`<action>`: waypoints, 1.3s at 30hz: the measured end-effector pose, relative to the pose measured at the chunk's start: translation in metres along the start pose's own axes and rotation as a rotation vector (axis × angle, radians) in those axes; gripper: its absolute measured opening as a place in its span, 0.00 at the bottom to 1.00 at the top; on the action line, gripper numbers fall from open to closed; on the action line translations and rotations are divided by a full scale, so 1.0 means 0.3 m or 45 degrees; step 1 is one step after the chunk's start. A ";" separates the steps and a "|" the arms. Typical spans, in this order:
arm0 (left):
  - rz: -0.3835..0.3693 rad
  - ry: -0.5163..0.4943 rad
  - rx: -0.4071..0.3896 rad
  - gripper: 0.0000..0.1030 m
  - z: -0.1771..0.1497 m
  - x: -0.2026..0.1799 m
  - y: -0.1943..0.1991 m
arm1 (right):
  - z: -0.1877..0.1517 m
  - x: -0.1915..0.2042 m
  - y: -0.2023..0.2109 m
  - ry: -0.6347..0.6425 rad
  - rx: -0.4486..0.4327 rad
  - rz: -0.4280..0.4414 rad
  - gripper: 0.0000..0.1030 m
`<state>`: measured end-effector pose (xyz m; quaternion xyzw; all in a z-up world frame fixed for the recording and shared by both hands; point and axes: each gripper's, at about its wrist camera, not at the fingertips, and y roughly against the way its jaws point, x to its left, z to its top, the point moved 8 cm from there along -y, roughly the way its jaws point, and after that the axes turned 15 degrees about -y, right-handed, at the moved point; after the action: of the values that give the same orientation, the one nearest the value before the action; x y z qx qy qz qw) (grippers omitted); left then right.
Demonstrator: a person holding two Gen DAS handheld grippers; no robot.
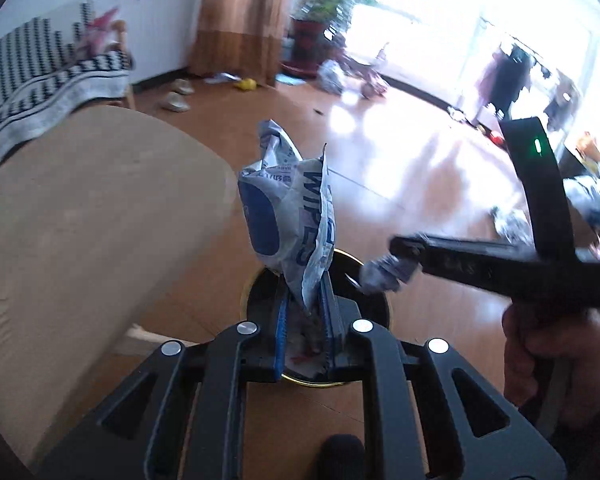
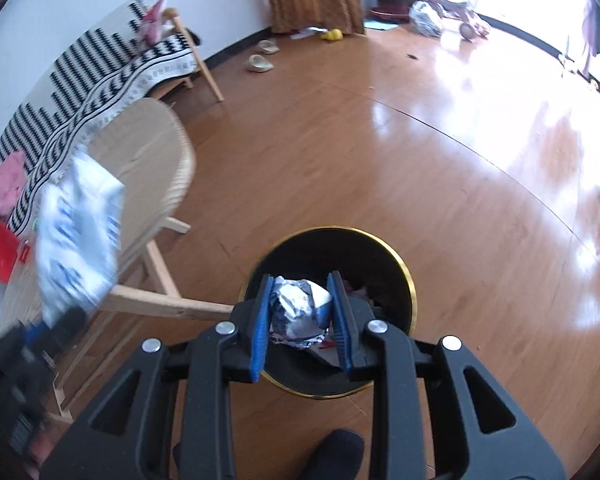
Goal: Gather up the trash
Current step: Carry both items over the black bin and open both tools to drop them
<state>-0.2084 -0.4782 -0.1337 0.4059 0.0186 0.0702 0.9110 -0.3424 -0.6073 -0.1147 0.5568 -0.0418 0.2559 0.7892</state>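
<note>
The left tool [image 1: 306, 312] is clamped on the bottom edge of a crumpled white-and-blue plastic wipes packet [image 1: 288, 216], and the right tool [image 2: 302, 312] is clamped on a crushed silver foil wrapper [image 2: 300, 308]. Both hang directly above the round black gold-rimmed bin [image 2: 400, 268] on the wooden floor [image 2: 380, 160], probably so that releasing drops each piece straight inside.

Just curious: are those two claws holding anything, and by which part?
Left gripper pinches a wipes packet by its bottom end. Right gripper squeezes a crumpled wrapper around its middle.

Blue-and-white wipes packet [image 1: 290, 216]; black, gold-rimmed bin [image 2: 400, 256]
</note>
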 end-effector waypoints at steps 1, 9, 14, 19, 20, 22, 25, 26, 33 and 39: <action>-0.023 -0.023 0.022 0.13 -0.005 -0.028 -0.044 | 0.003 -0.028 -0.016 -0.014 0.011 -0.013 0.27; -0.112 -0.045 0.202 0.13 -0.067 -0.050 -0.305 | 0.010 -0.095 -0.123 -0.043 0.103 -0.061 0.27; -0.116 -0.074 0.286 0.13 -0.114 -0.058 -0.401 | -0.002 -0.094 -0.147 -0.026 0.135 -0.069 0.27; -0.120 -0.087 0.319 0.13 -0.137 -0.062 -0.433 | -0.003 -0.092 -0.155 -0.033 0.147 -0.070 0.27; -0.122 -0.085 0.322 0.13 -0.142 -0.063 -0.440 | -0.003 -0.092 -0.154 -0.034 0.147 -0.069 0.27; -0.124 -0.091 0.329 0.13 -0.141 -0.076 -0.454 | 0.000 -0.090 -0.153 -0.036 0.146 -0.064 0.27; -0.125 -0.100 0.330 0.13 -0.143 -0.087 -0.455 | 0.004 -0.091 -0.155 -0.035 0.146 -0.061 0.27; -0.126 -0.099 0.329 0.13 -0.142 -0.088 -0.456 | 0.004 -0.091 -0.156 -0.036 0.147 -0.062 0.27; -0.131 -0.100 0.322 0.13 -0.143 -0.080 -0.445 | 0.008 -0.091 -0.158 -0.040 0.144 -0.062 0.27; -0.136 -0.104 0.322 0.15 -0.140 -0.084 -0.436 | 0.014 -0.095 -0.159 -0.043 0.140 -0.064 0.27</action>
<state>-0.2224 -0.5374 -0.2595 0.5184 0.0116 0.0022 0.8551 -0.3446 -0.6331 -0.1640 0.6043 -0.0270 0.2287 0.7628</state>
